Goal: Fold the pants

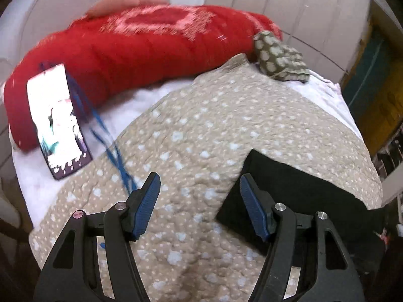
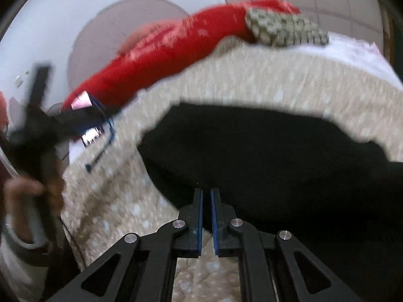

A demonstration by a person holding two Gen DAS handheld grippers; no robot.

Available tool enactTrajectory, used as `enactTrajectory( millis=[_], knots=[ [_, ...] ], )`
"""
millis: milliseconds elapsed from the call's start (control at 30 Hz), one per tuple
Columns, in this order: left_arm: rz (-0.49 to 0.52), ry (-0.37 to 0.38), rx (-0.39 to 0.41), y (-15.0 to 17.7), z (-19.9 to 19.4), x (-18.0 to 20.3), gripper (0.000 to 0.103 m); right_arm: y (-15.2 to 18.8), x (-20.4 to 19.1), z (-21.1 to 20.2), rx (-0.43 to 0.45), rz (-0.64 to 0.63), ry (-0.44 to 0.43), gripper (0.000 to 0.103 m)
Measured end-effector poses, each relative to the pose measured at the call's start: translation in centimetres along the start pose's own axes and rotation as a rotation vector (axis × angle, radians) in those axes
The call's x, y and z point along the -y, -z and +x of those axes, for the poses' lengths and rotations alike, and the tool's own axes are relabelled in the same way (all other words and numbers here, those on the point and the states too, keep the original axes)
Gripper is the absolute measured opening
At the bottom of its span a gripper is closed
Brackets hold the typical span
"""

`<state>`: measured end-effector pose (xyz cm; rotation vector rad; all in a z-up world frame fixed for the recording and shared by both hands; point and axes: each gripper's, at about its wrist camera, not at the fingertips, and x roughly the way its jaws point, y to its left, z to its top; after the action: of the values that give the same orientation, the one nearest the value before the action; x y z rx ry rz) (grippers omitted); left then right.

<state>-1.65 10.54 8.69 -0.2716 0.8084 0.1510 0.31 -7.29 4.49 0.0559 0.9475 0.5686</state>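
Black pants (image 1: pixel 297 196) lie on a beige spotted quilt (image 1: pixel 201 130) at the lower right of the left wrist view. My left gripper (image 1: pixel 200 185) is open and empty above the quilt, its right finger over the pants' left edge. In the right wrist view the pants (image 2: pixel 264 151) fill the middle as a dark mass. My right gripper (image 2: pixel 206 191) is nearly shut, its blue pads a narrow gap apart at the pants' near edge; whether cloth is pinched between them I cannot tell. The left gripper (image 2: pixel 37 115) shows blurred at the far left, held by a hand.
A long red pillow (image 1: pixel 131 47) lies along the bed's far side. A lit phone (image 1: pixel 58 120) with a blue cord (image 1: pixel 113 151) leans against it. A green patterned cloth (image 1: pixel 277 58) sits at the far right. A white sheet (image 1: pixel 325 88) borders the quilt.
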Motion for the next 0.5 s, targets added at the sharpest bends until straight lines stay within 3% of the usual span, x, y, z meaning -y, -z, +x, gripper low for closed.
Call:
enactTrajectory(
  millis=[100, 200, 333, 433, 500],
  knots=[
    [0.047, 0.049, -0.019, 0.3, 0.3, 2.2, 0.066, 0.4, 0.1, -0.8, -0.02, -0.012, 0.012, 0.009],
    [0.085, 0.106, -0.058, 1.2, 1.5, 4.6, 0.066, 1.5, 2.8, -5.0, 0.037, 0.066, 0.061, 0.017],
    [0.143, 0.142, -0.121, 2.7, 3.5, 7.7, 0.066, 5.2, 10.8, -12.0, 0.144, 0.311, 0.192, 0.036],
    [0.16, 0.132, -0.139, 3.5, 4.2, 8.8, 0.066, 7.6, 17.2, -15.8, 0.205, 0.511, 0.293, 0.039],
    [0.163, 0.12, -0.136, 3.5, 4.5, 9.0, 0.066, 8.3, 20.3, -17.3, 0.247, 0.598, 0.3, 0.039]
  ],
)
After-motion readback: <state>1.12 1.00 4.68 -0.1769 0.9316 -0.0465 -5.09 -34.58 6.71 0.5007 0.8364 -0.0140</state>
